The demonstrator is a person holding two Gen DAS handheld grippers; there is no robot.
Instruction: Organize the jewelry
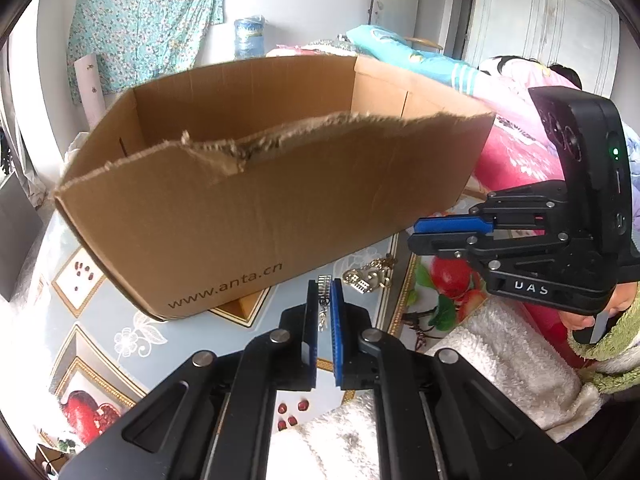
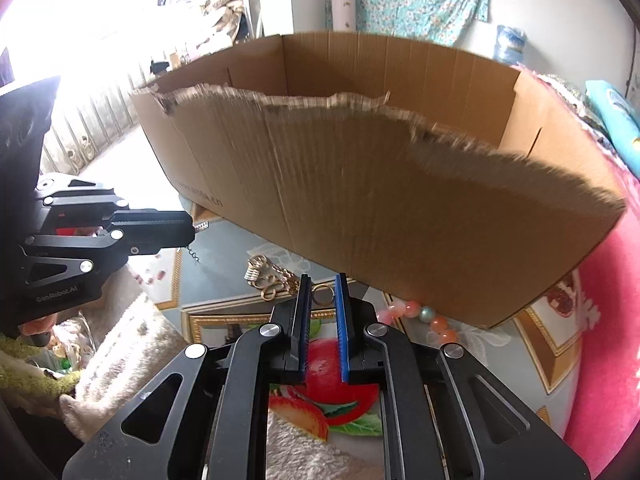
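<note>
A brown cardboard box (image 1: pixel 256 184) with a torn front rim stands on the patterned table; it also shows in the right wrist view (image 2: pixel 380 184). My left gripper (image 1: pixel 325 286) is shut on a silver jewelry piece (image 1: pixel 324 292) whose chain dangles; it shows at the left of the right wrist view (image 2: pixel 192 230). A pile of gold jewelry (image 1: pixel 370 276) lies on the table by the box's front, also in the right wrist view (image 2: pixel 272 274). My right gripper (image 2: pixel 322 280) holds a gold ring (image 2: pixel 322 294) between its narrow jaws just above the table, and shows at the right of the left wrist view (image 1: pixel 416 230).
A bracelet of pink and green beads (image 2: pixel 424 316) lies under the box's right front edge. A white fluffy cloth (image 1: pixel 500 352) covers the near table edge. A pink blanket (image 2: pixel 604 320) lies to the right.
</note>
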